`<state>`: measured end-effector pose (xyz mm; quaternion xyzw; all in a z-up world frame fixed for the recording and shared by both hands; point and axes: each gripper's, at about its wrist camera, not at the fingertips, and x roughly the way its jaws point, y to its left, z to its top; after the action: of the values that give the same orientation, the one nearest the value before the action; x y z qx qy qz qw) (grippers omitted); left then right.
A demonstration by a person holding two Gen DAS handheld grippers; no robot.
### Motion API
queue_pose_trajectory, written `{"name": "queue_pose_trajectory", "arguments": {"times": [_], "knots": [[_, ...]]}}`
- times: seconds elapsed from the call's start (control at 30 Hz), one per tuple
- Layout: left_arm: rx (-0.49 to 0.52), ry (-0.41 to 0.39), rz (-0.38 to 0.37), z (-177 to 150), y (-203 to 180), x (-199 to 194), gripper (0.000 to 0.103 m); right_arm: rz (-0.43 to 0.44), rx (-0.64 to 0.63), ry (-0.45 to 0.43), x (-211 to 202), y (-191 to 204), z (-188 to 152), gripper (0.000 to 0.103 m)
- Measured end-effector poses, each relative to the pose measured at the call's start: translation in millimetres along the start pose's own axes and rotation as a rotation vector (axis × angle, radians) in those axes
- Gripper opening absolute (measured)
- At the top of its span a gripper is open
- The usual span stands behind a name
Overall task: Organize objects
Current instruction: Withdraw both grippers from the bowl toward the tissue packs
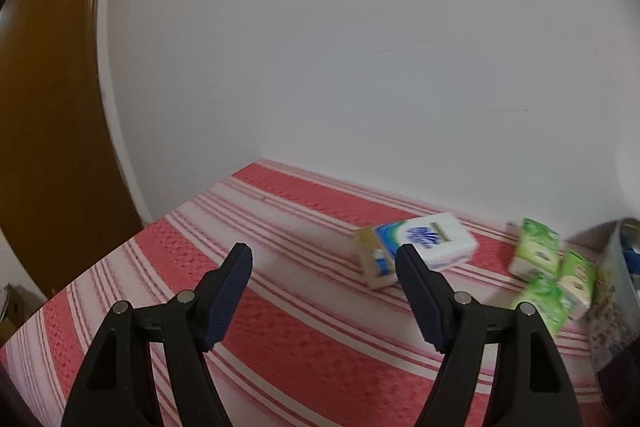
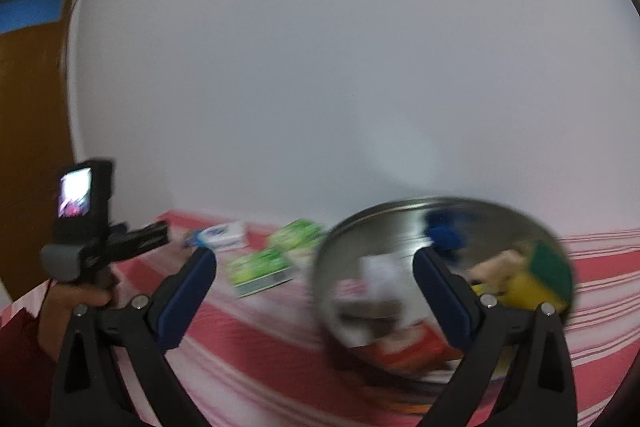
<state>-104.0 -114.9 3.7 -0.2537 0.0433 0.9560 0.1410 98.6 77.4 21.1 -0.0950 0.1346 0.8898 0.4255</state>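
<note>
Two hand-held grippers reach over a tabletop covered in a red-and-white striped cloth, set against a white wall. Both views are blurred.

The left gripper has its jaws open and empty. A white tissue pack with blue print lies just beyond and right of them, partly behind the right finger. Green packs sit in a cluster further right, near a metal bowl at the frame edge.

The right gripper also has open, empty jaws. The bowl lies ahead, tilted toward the camera, its left rim between the fingers, holding a sponge, a red box and other blurred items.

This looks like the approach step: neither gripper holds anything. The left would probably need to swing right and forward to straddle the white pack before closing.
</note>
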Motion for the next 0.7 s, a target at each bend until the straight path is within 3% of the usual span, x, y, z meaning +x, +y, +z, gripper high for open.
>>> {"name": "queue_pose_trajectory", "arguments": {"times": [0.23,0.4,0.53,0.57,0.7], "knots": [[-0.054,0.008,0.102,6,32,17,0.076,0.059,0.053,0.216,84,55,-2,0.1],[-0.116,0.036,0.129,8,52,27,0.076,-0.073,0.131,0.438,175,61,-16,0.1],[-0.138,0.046,0.146,9,60,28,0.076,-0.163,0.204,0.525,221,52,-19,0.099],[-0.178,0.047,0.196,10,62,28,0.076,-0.174,0.222,0.534,228,50,-18,0.1],[-0.206,0.064,0.193,10,67,28,0.076,-0.213,0.215,0.552,253,49,-12,0.102]]}}
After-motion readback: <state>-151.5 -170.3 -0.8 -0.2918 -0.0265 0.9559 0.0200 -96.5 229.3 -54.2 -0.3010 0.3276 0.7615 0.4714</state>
